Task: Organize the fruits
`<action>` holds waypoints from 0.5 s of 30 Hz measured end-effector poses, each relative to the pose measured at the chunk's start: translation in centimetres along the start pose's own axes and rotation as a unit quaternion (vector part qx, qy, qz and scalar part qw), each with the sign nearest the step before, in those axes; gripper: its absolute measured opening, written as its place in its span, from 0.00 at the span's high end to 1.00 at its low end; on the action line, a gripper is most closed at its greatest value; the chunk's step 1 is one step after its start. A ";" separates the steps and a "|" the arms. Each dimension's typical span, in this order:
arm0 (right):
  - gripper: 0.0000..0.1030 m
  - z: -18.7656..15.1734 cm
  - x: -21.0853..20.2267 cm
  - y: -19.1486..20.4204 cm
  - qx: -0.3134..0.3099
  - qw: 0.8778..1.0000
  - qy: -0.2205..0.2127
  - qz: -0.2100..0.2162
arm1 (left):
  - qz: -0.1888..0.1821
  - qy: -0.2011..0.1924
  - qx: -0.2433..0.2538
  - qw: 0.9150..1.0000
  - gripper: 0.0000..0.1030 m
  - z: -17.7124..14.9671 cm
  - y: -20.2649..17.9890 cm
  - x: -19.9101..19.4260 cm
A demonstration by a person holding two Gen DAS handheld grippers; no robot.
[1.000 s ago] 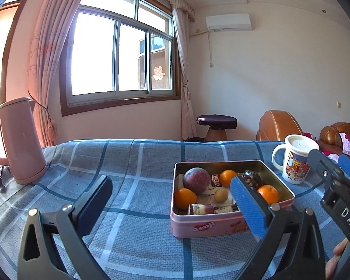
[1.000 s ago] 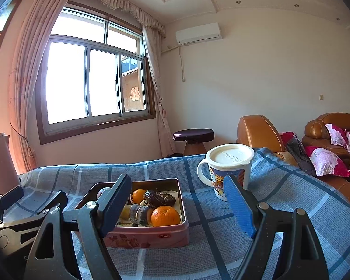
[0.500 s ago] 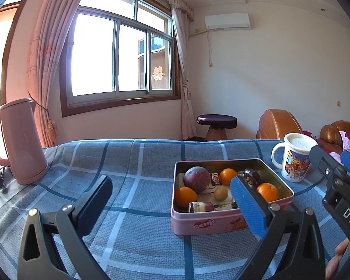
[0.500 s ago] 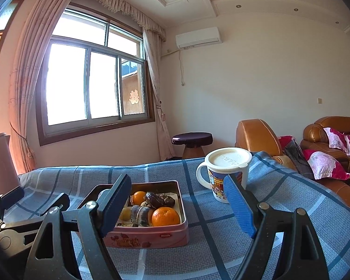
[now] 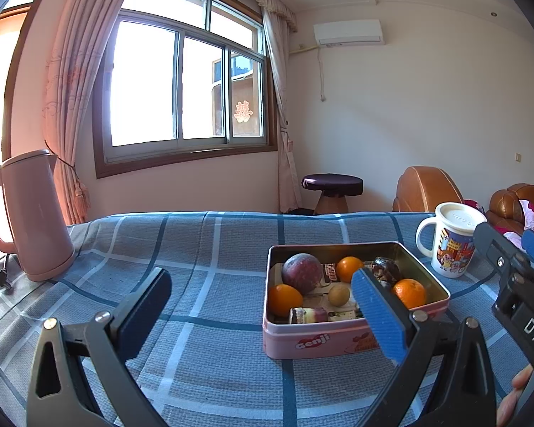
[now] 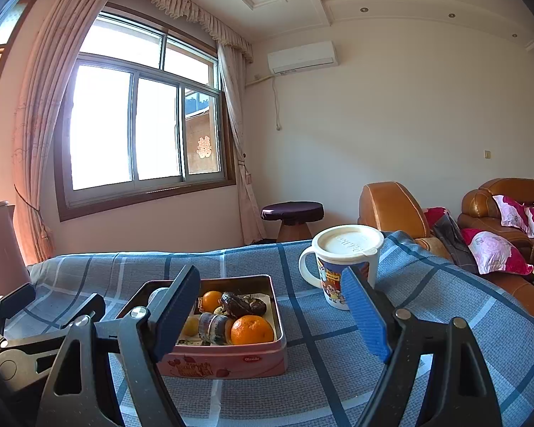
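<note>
- The pink tin (image 5: pixel 352 334) sits on the blue checked cloth (image 5: pixel 203 284), lid off, in the same spot as a second ago.
- Inside it lie three oranges (image 5: pixel 284 299), a purple round fruit (image 5: pixel 301 272), a small yellow-brown fruit (image 5: pixel 339 295) and wrapped snacks (image 5: pixel 308 316), none shifted.
- The left gripper (image 5: pixel 260 315) hangs just short of the tin, fingers spread wide, nothing between them; it has barely moved.
- The right gripper (image 6: pixel 270 315), likewise spread and empty, has edged slightly nearer the lidded mug (image 6: pixel 345 267).
- A pink kettle (image 5: pixel 32 213) stands well apart, far left.
</note>
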State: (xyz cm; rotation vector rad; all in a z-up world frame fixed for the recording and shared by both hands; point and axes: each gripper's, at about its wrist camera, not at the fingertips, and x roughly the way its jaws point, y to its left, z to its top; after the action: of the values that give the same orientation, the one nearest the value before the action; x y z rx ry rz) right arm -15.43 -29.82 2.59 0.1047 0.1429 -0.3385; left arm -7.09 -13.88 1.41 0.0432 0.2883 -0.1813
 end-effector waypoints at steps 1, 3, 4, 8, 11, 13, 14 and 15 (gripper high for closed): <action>0.20 0.0 0.0 0.0 0.000 1.000 0.000 0.000 | 0.000 0.000 0.000 1.000 0.00 0.0 0.0 0.0; 0.20 0.0 0.0 0.0 0.000 1.000 0.001 0.000 | 0.000 0.000 0.001 1.000 0.00 0.0 0.0 0.0; 0.20 -0.1 0.0 0.0 0.000 1.000 0.002 0.000 | 0.000 0.000 0.000 1.000 0.00 0.0 0.0 0.0; 0.20 -0.1 0.0 0.0 0.000 1.000 0.002 0.000 | 0.000 0.000 0.000 1.000 0.00 0.0 0.0 0.0; 0.20 -0.1 0.1 0.0 0.000 1.000 0.002 0.000 | 0.000 0.000 0.000 1.000 0.00 0.0 0.0 0.0; 0.20 -0.1 0.0 0.0 0.000 1.000 0.002 0.000 | 0.000 0.000 0.000 1.000 0.00 0.0 0.0 0.0; 0.20 -0.1 0.0 0.0 0.000 1.000 0.002 0.000 | 0.000 0.000 0.000 1.000 0.00 0.0 0.0 0.0; 0.20 -0.1 0.0 0.0 0.000 1.000 0.002 0.000 | 0.000 0.000 0.001 1.000 0.00 0.0 0.0 0.0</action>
State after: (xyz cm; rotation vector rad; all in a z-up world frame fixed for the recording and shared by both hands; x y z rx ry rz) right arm -15.40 -29.84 2.53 0.1052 0.1465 -0.3376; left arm -7.08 -13.85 1.41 0.0442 0.2881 -0.1820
